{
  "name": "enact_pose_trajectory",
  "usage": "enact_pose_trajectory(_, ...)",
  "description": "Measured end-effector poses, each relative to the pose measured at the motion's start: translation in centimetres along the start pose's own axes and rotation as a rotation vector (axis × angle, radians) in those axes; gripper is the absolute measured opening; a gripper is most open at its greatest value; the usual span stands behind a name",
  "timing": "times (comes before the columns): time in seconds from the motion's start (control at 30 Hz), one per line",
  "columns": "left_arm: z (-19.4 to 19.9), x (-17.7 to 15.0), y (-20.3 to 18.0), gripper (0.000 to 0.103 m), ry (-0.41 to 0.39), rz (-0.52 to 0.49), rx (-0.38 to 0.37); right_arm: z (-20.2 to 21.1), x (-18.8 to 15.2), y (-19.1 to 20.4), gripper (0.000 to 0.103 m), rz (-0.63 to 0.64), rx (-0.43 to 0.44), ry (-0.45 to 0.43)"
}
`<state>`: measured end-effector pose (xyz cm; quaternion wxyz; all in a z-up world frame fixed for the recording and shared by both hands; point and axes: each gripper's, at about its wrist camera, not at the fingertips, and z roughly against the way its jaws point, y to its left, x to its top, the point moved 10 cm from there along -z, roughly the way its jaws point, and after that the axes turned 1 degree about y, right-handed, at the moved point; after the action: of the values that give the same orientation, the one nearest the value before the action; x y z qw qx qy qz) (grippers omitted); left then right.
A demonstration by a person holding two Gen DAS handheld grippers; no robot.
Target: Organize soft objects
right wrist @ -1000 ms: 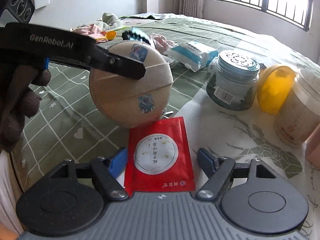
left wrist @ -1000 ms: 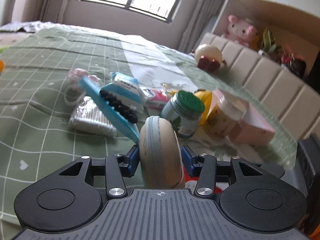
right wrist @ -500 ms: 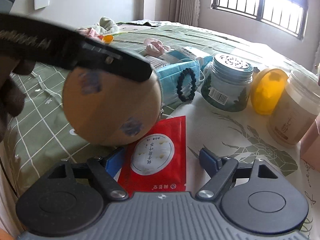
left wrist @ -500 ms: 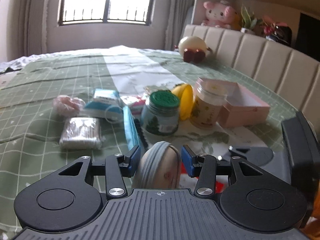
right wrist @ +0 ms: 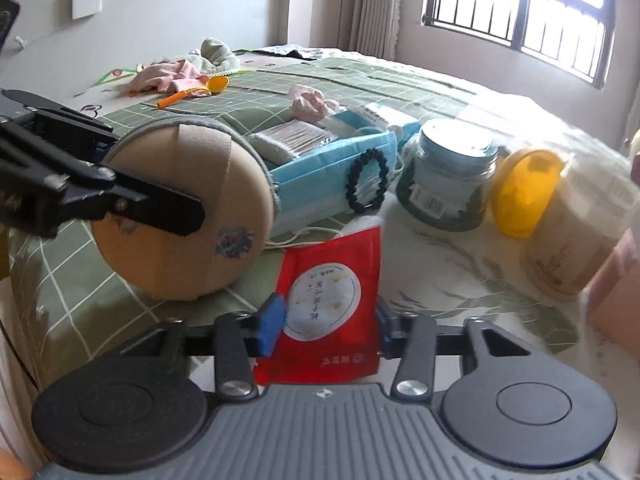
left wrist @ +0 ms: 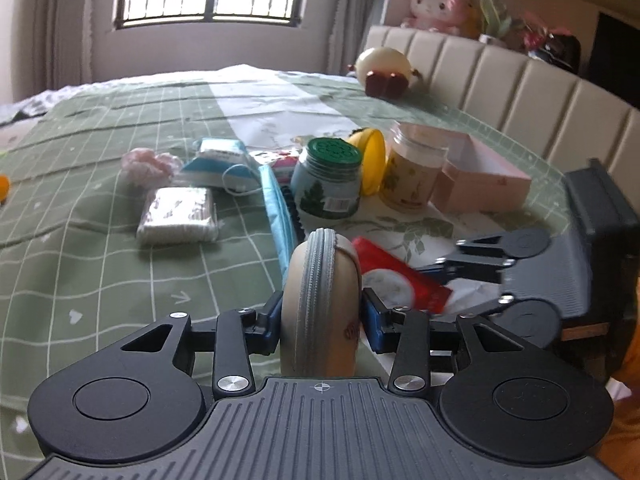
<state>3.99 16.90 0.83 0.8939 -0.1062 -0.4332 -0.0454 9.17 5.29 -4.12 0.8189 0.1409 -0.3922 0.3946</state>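
Note:
My left gripper (left wrist: 321, 312) is shut on a round tan zip pouch (left wrist: 320, 304) and holds it on edge just above the bed; the pouch also shows in the right wrist view (right wrist: 180, 216). My right gripper (right wrist: 326, 320) has closed in on a flat red packet (right wrist: 328, 296), its pads at both edges; the packet also shows in the left wrist view (left wrist: 396, 276). A blue face mask (right wrist: 332, 184) with a black bead bracelet (right wrist: 366, 186) lies behind the pouch.
On the green grid bedspread (left wrist: 100, 248) lie a cotton swab pack (left wrist: 178, 216), a pink scrunchie (left wrist: 148, 162), a tissue pack (left wrist: 218, 160), a green-lidded jar (left wrist: 328, 184), a yellow lid (left wrist: 374, 166), a cream tub (left wrist: 414, 172) and a pink box (left wrist: 480, 172).
My left gripper swung the pouch away from the items towards the bed's near edge. My right gripper's fingers closed in from wide open onto the red packet's edges.

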Motion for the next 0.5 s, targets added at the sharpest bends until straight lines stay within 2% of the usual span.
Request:
enact_pose_trajectory(0.03,0.1,0.1,0.0,0.045,-0.002,0.004,-0.002,0.7,0.0,-0.3,0.026,-0.002,0.001,-0.002)
enact_pose_trajectory(0.2,-0.2,1.1,-2.1,0.044,-0.017,0.001,-0.079,5.0,-1.0,-4.3,0.005,-0.065,-0.040,-0.009)
enact_pose_trajectory(0.33,-1.2,2.8,-4.8,0.044,-0.027,-0.024,-0.130,9.0,-2.4,-8.7,0.004,-0.170,-0.071,-0.028)
enact_pose_trajectory(0.5,-2.7,6.6,-9.5,0.044,-0.031,-0.007,-0.278,14.9,-2.3,-14.2,0.004,-0.221,-0.154,-0.105)
